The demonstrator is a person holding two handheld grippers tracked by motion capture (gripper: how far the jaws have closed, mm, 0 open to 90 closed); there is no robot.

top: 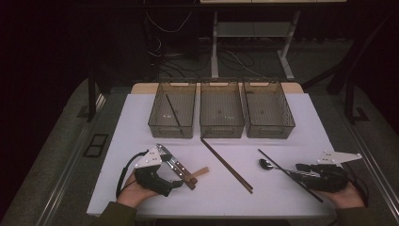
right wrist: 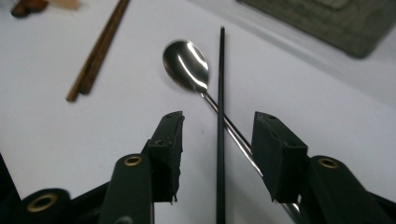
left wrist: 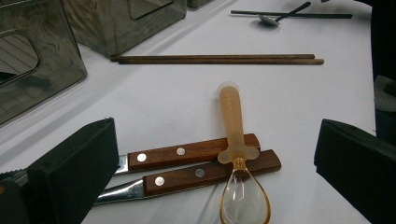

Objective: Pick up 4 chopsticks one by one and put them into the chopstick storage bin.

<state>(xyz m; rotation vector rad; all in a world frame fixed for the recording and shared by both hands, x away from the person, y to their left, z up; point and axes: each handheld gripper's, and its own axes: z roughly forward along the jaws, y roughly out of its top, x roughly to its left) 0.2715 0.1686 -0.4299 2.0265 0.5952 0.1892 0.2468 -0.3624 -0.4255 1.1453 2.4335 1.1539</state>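
The step in hand looks like a pick-up of the black chopstick (right wrist: 220,116), which lies on the white counter (top: 141,122) at about 4 o'clock from its middle, crossed over the handle of the metal spoon (right wrist: 187,65). The right tool (right wrist: 217,140) straddles both, its jaws part-way closed with a gap on each side, so nothing is gripped yet. The next move, as I judge it, calls for closing on the chopstick alone, since the spoon's handle runs between the same jaws, then lifting it toward the left bin (top: 172,109) at 11 o'clock, where a similar dark stick leans. The left tool (left wrist: 210,186) rests with jaws wide apart around two wooden-handled knives (left wrist: 187,163) and an amber spoon (left wrist: 236,154), touching none of them. A brown chopstick pair (top: 227,165) lies mid-counter
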